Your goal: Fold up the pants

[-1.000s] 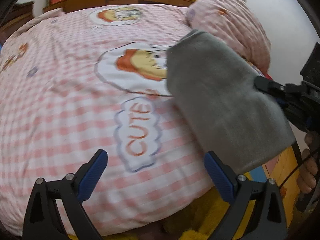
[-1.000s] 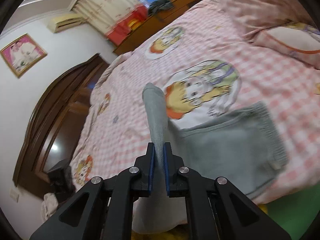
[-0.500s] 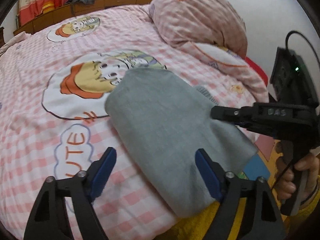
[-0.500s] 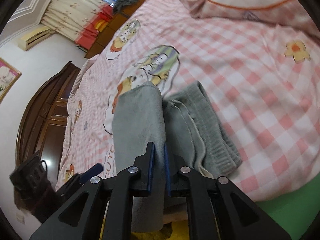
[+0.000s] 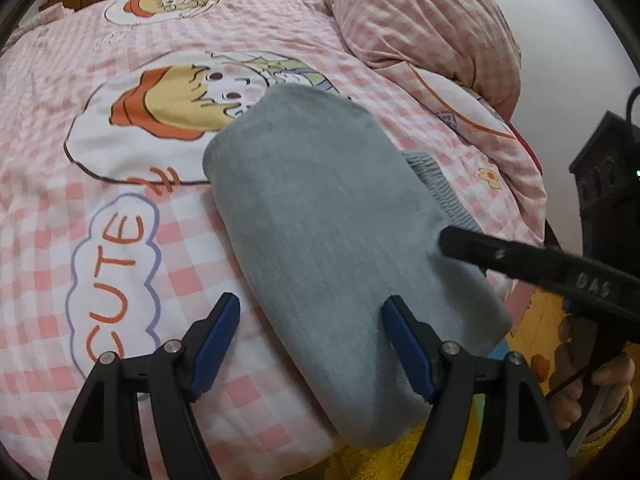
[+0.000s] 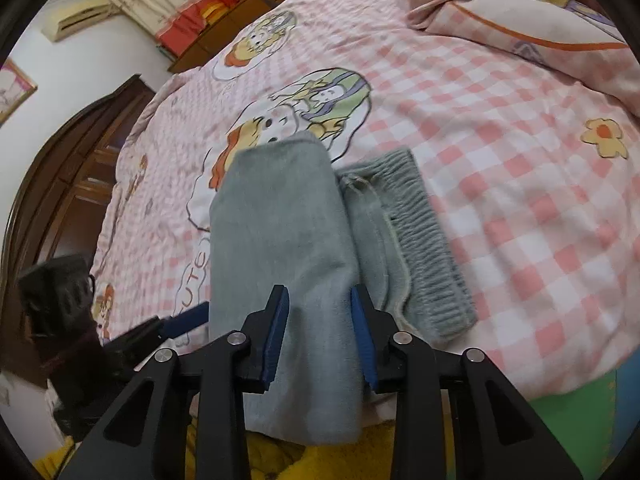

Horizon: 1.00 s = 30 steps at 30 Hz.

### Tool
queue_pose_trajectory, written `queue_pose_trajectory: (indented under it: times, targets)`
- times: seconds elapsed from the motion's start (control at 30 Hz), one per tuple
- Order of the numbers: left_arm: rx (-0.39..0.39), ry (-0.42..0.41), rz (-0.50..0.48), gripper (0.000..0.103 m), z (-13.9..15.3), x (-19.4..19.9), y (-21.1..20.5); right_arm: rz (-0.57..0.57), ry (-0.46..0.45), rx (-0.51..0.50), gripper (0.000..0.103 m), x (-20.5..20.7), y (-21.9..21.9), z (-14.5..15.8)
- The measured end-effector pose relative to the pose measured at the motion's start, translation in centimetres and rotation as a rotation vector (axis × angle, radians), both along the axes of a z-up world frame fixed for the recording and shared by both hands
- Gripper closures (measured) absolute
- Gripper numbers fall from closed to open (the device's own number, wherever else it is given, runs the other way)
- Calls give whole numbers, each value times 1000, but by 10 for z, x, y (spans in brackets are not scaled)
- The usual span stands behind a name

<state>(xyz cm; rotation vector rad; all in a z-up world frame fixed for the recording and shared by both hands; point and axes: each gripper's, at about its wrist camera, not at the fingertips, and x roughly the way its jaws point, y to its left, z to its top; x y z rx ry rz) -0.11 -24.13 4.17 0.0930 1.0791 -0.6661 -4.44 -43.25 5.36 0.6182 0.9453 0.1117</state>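
The grey pants (image 5: 328, 232) lie folded on the pink checked bed, the legs laid over the top part; the ribbed waistband (image 6: 424, 240) sticks out to the right. My left gripper (image 5: 308, 344) is open, its fingers astride the near end of the fold, holding nothing. My right gripper (image 6: 320, 336) is open with the fold between its blue pads, not clamped. The right gripper also shows in the left wrist view (image 5: 452, 240), at the pants' right edge. The near end of the pants hangs over the bed edge.
A pink checked pillow (image 5: 432, 24) and a second pillow (image 6: 540, 28) lie at the head of the bed. The bed edge is just below the grippers, with yellow fabric (image 5: 384, 460) under it. A dark wooden wardrobe (image 6: 72, 168) stands to the left.
My right gripper has opened and let go of the pants leg, which now lies flat over the rest. My left gripper has moved closer to the fold.
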Motion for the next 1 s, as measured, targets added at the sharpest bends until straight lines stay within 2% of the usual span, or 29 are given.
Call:
queue_pose_trajectory:
  times: [0.03, 0.13, 0.27, 0.4, 0.5, 0.6, 0.73, 0.9, 0.97, 1.0]
  targets:
    - [2, -8, -1, 25, 3, -1, -1, -16, -24, -2, 92, -3, -1, 4]
    - [-15, -38, -13, 25, 16, -4, 1, -47, -90, 73, 94, -11, -11, 15]
    - [-42, -80, -22, 25, 32, -6, 1, -97, -128, 42, 94, -17, -25, 31]
    - [-42, -96, -38, 25, 34, -3, -8, -123, -104, -57, 94, -15, -29, 31]
    - [-19, -85, -50, 25, 22, 1, -19, -150, -73, -133, 94, -14, -30, 18]
    - [-8, -61, -67, 25, 4, 6, -30, -164, -53, -148, 94, -16, -34, 6]
    - [5, -24, -76, 23, -16, 12, -39, -145, -5, -218, 93, -12, -34, -16]
    - [-11, -11, -59, 21, -18, 14, -37, -118, -7, -212, 91, -12, -37, -9]
    - [-7, -19, -49, 21, -12, 12, -32, -96, -8, -198, 86, -12, -38, -2]
    - [-8, -25, -38, 21, -10, 11, -28, -92, -6, -190, 80, -12, -40, 0]
